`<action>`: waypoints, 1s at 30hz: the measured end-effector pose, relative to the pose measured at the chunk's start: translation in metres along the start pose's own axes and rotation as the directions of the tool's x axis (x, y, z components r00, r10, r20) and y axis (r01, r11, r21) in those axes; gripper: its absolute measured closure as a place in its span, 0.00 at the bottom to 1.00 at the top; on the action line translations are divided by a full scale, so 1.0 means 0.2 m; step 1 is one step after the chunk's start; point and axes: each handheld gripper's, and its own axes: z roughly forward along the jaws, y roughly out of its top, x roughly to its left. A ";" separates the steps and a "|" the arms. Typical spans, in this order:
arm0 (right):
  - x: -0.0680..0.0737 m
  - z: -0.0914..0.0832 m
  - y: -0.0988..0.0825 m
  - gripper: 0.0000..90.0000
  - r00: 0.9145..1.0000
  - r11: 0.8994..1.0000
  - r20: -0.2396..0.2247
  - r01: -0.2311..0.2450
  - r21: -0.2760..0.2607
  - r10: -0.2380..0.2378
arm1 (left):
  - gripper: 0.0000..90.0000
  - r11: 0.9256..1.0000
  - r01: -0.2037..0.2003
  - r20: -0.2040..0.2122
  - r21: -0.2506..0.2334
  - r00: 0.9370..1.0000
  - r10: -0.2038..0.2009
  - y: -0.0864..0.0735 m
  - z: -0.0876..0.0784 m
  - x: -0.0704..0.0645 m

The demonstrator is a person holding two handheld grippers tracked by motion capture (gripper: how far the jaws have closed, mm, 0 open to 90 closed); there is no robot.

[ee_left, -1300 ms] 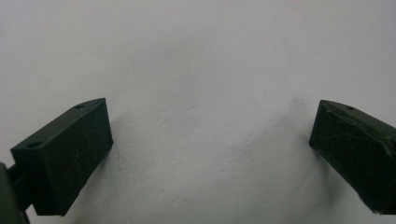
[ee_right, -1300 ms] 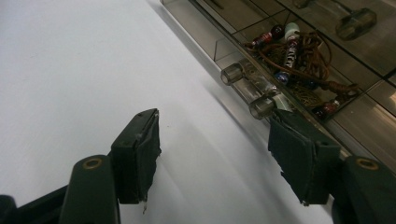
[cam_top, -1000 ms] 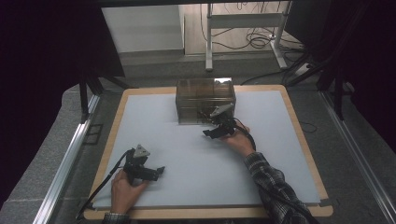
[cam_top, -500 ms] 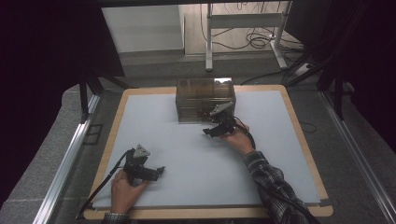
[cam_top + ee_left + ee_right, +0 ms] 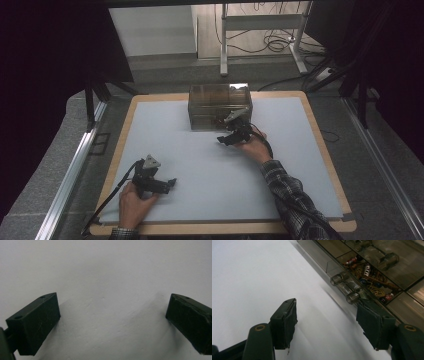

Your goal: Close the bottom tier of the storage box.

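Smoky clear plastic drawer box (image 5: pixel 219 106), clear handle (image 5: pixel 344 287), seemingly trinkets (image 5: pixel 372 282) inside

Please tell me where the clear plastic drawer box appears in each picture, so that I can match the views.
High view: the clear drawer box stands at the far middle of the white mat, just beyond the right gripper.
Left gripper view: white mat between open jaws.
Right gripper view: the box fills the upper right, its clear handle ahead of the jaws.
Shared landmark: the white mat.
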 end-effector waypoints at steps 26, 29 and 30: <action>-0.03 0.02 0.04 0.36 1.000 1.000 0.016 0.013 0.007 -0.013 | 0.00 1.000 -0.001 0.000 0.001 1.000 0.001 0.00 0.00 0.00; -0.03 0.03 0.04 0.35 1.000 1.000 0.017 0.010 0.007 -0.010 | 0.00 1.000 0.000 0.000 0.000 1.000 0.000 0.00 0.00 0.00; -0.03 0.03 0.05 0.35 1.000 1.000 0.018 0.008 0.007 -0.008 | 0.00 1.000 0.000 0.000 0.000 1.000 0.000 0.00 0.00 0.00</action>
